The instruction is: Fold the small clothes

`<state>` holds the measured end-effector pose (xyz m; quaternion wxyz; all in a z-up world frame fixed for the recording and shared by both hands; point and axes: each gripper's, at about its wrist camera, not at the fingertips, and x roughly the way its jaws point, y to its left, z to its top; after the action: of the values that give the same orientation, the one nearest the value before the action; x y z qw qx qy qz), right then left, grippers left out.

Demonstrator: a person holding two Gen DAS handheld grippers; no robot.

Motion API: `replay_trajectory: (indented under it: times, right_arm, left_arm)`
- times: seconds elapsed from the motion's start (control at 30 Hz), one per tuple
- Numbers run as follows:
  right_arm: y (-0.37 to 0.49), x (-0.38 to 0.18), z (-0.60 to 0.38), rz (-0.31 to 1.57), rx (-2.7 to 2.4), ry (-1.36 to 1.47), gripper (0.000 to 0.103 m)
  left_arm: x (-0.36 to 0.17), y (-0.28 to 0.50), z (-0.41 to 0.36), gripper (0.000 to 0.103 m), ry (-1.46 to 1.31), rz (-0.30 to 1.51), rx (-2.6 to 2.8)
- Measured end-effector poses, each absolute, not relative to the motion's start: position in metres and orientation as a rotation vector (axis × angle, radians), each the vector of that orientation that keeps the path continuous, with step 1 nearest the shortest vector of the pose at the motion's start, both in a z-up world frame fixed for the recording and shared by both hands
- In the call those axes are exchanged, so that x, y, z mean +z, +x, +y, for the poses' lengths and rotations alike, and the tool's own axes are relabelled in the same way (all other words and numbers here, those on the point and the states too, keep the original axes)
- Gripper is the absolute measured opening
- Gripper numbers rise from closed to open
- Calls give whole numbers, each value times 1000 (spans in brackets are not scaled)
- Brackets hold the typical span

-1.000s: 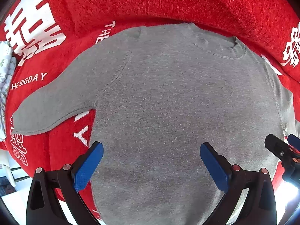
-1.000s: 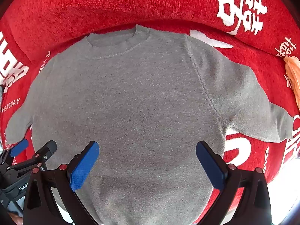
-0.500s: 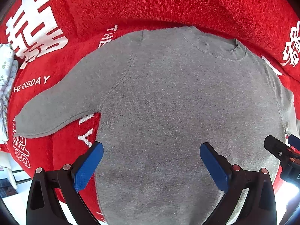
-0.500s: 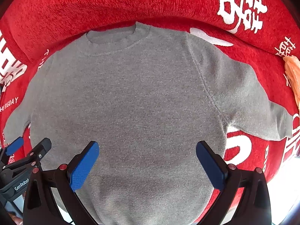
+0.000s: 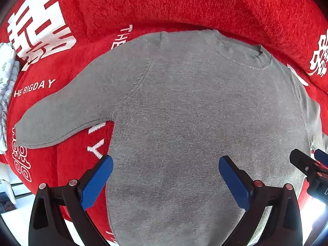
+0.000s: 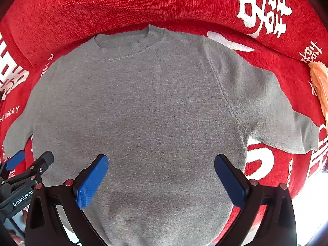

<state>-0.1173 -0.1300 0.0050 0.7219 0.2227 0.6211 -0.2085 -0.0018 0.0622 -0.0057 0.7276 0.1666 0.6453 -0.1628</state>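
1. At the bottom of the left wrist view, the left tool [image 5: 165, 176] is spread wide, its blue pads [image 5: 96, 181] well apart with nothing between them. Both hover over the lower part of the sweater; whether they touch the knit cannot be told.
2. At the bottom of the right wrist view, the right tool [image 6: 161, 174] is equally wide and empty, one blue pad at lower left and one at lower right of the frame, above the sweater's lower body.
3. Each tool shows in the other's camera: the right tool at the right edge of the left view [image 5: 311, 164], the left tool at the lower left edge of the right view [image 6: 26, 164], marked "GenRobot.AI".
4. The grey knit sweater [image 5: 194, 127] lies flat and face up, filling the middle of both frames, hem nearest the cameras and ribbed collar [image 6: 127, 45] at the top.
5. One sleeve [image 5: 61, 119] stretches to the left of the left view; the other sleeve [image 6: 272, 110] reaches the right edge of the right view. Both lie spread out, unfolded.
6. Under the sweater is a red blanket [image 5: 184, 6] with white characters and the words "THE BIGDAY" at left.
7. A pale floral cloth [image 5: 6, 86] sits at the far left edge; a peach-coloured cloth [image 6: 319, 84] sits at the far right edge of the right view.
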Motion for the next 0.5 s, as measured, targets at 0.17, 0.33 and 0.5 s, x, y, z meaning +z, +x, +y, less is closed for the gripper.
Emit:
replay_trajectory:
  times: [0.17, 0.33, 0.5]
  right_arm:
    - [-117, 8, -129, 1365, -463, 493, 103]
    - [-115, 12, -125, 1362, -456, 499, 103]
    - [-114, 14, -124, 1358, -458, 494, 103]
  left_arm:
    - [-6, 0, 67, 103, 359, 1424, -360]
    - [-5, 1, 73, 103, 351, 1420, -355]
    - [-6, 3, 79, 103, 336, 1424, -353]
